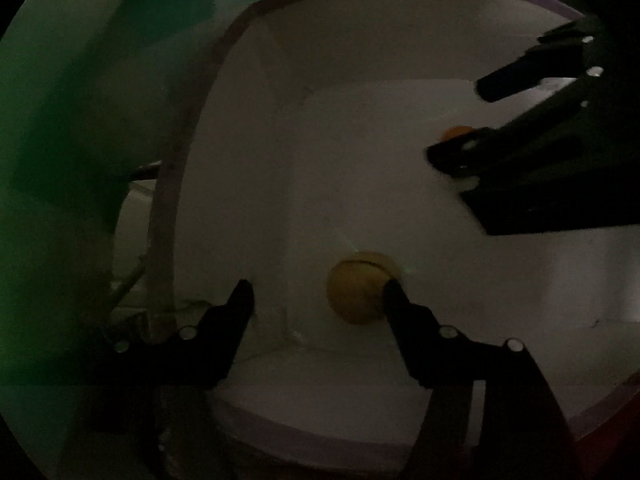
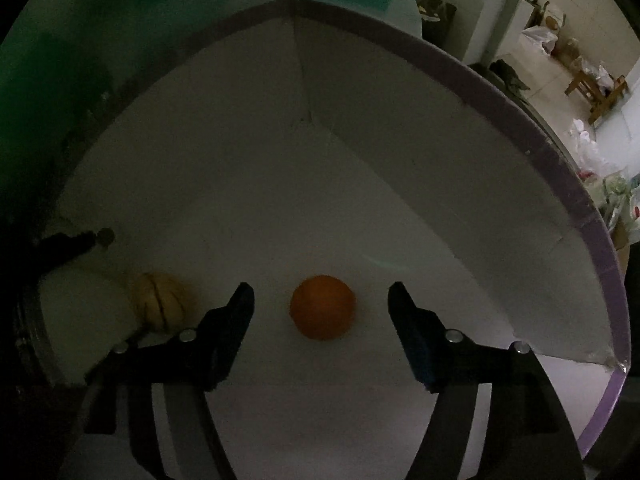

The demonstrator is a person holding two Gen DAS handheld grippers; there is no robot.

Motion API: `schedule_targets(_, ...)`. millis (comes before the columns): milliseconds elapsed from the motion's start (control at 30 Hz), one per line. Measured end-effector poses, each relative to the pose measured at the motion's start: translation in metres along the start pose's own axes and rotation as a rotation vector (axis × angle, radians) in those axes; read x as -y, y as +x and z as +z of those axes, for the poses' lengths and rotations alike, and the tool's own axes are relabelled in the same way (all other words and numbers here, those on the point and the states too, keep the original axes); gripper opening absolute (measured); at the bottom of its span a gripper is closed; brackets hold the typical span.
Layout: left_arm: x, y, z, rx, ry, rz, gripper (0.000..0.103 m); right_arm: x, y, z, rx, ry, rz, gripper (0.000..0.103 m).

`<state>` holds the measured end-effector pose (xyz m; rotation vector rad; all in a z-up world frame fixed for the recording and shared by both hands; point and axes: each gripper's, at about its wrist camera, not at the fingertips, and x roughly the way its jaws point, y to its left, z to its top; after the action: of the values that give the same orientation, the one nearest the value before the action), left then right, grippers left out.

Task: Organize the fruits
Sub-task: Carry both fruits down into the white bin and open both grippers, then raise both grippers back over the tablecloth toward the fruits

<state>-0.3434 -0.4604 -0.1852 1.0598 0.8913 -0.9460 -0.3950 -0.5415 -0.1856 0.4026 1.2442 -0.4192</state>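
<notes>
Both grippers reach down into a white box (image 2: 400, 152) with a purple rim. An orange (image 2: 323, 307) rests on the box floor between the fingers of my right gripper (image 2: 320, 291), which is open, its pads clear of the fruit on both sides. A yellow ribbed fruit (image 2: 160, 304) lies to the left of it. In the left wrist view the same yellow fruit (image 1: 358, 292) lies on the floor against the right finger of my left gripper (image 1: 318, 292), which is open, the left finger well apart. The right gripper (image 1: 460, 120) shows at the upper right there, hiding most of the orange (image 1: 458, 133).
The box walls (image 1: 248, 128) rise close around both grippers, with a corner seam ahead. A green and white surface (image 1: 60, 120) lies outside the box to the left. Beyond the rim on the right are a wooden chair (image 2: 596, 88) and plastic bags (image 2: 540, 36) on a tiled floor.
</notes>
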Motion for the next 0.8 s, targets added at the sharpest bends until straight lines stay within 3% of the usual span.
schedule_targets(200,-0.026,0.001,0.002,0.024,-0.073,0.069,0.067,-0.003,0.0,0.007,0.009,0.013,0.013,0.077)
schedule_targets(267,-0.03,-0.002,0.003,0.044,-0.089,0.032,0.071,-0.003,0.003,0.007,0.002,0.008,0.029,0.077)
schedule_targets(400,-0.025,-0.009,-0.012,0.067,-0.068,0.045,0.073,0.0,-0.001,0.009,0.002,0.009,0.028,0.077)
schedule_targets(500,-0.029,-0.02,-0.016,0.114,-0.066,-0.038,0.078,0.004,-0.02,0.011,0.049,0.006,0.078,0.077)
schedule_targets(567,-0.03,-0.045,-0.025,0.197,-0.057,-0.101,0.078,0.007,-0.045,0.012,0.126,-0.006,0.096,0.077)
schedule_targets(633,-0.032,-0.079,-0.038,0.313,-0.076,-0.169,0.079,0.006,-0.087,0.017,0.258,-0.025,0.098,0.078)
schedule_targets(733,-0.057,-0.122,-0.057,0.452,-0.161,-0.273,0.079,-0.013,-0.142,0.027,0.426,-0.085,0.14,0.08)
schedule_targets(800,-0.073,-0.146,-0.071,0.527,-0.23,-0.262,0.082,-0.043,-0.181,0.033,0.558,-0.147,0.183,0.087)
